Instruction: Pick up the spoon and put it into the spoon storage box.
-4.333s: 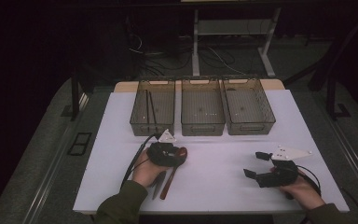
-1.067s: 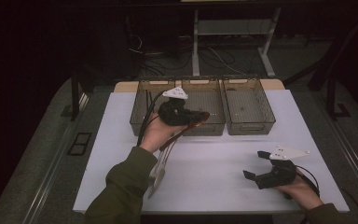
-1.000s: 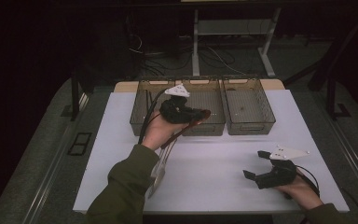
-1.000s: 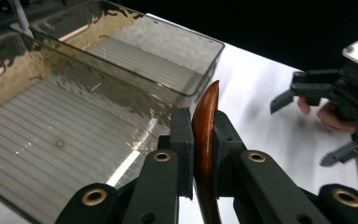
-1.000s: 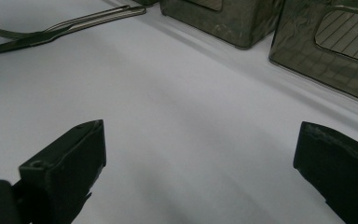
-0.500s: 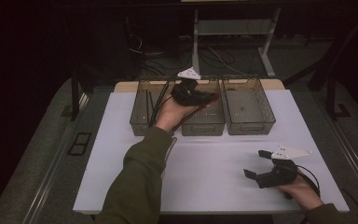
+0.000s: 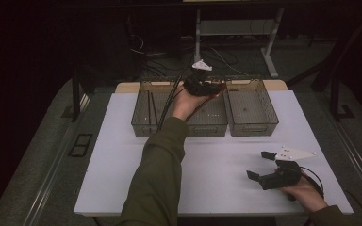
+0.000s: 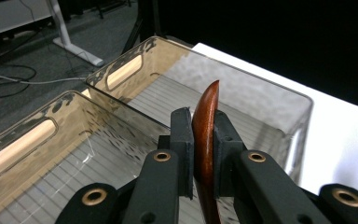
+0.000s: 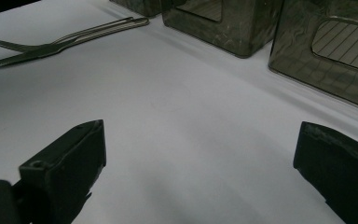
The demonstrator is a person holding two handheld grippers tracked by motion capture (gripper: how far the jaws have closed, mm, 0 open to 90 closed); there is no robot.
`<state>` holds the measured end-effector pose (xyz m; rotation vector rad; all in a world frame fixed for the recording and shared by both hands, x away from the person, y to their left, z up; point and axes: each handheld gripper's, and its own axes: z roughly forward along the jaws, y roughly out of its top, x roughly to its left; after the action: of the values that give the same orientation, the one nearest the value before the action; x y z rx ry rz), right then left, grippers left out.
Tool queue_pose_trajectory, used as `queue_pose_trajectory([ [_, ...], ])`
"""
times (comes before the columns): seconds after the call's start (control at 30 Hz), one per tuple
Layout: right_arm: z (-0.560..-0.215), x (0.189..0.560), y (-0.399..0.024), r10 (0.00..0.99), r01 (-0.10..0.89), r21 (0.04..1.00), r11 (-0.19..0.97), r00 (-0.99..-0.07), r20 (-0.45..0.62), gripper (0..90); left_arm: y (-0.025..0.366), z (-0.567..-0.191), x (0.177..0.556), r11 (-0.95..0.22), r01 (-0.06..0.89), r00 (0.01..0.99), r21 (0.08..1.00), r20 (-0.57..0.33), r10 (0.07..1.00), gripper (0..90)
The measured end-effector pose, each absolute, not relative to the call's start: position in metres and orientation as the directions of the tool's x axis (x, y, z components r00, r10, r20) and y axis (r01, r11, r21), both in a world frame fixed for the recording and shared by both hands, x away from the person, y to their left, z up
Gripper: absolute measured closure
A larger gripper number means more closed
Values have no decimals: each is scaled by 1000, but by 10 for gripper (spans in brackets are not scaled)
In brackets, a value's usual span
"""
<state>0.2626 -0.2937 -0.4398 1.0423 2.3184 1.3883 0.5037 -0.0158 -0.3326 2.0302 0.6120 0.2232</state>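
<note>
My left gripper (image 7: 211,87) hovers over the far end of the middle clear bin (image 7: 208,123), held up in a hand on a green-sleeved arm. Its jaws are shut on a slim reddish-brown wooden utensil (image 8: 208,100) that stands up between the pads, above the seam of two bins. My right gripper (image 7: 258,165) rests low at the table's near right, in the other hand. Its jaws stand wide open over bare white tabletop (image 9: 182,107) with nothing between them.
Three clear brown bins stand in a row at the back: the left bin (image 7: 140,123) holds thin dark sticks, the right bin (image 7: 254,127) looks bare. A metal fork and a second slim utensil (image 9: 60,42) lie on the table left of the bins. The left gripper's cable crosses the left bin.
The left hand has carried the wooden utensil farther from the person and to the right, from over the near part of the bins to the middle bin's far end. The right gripper has stayed put.
</note>
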Motion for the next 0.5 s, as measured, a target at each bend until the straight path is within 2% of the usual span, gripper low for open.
queue_pose_trajectory([
  [0.27, -440, 262, -293, 679, 449, 843, 297, -720, 144, 18, -21, -348, 514, -469, 344, 839, 813, -42, 543, 805],
  [0.5, -440, 262, -292, 675, 445, 844, 299, -724, 142, 18, -27, -355, 515, -467, 362, 826, 807, -46, 562, 799],
])
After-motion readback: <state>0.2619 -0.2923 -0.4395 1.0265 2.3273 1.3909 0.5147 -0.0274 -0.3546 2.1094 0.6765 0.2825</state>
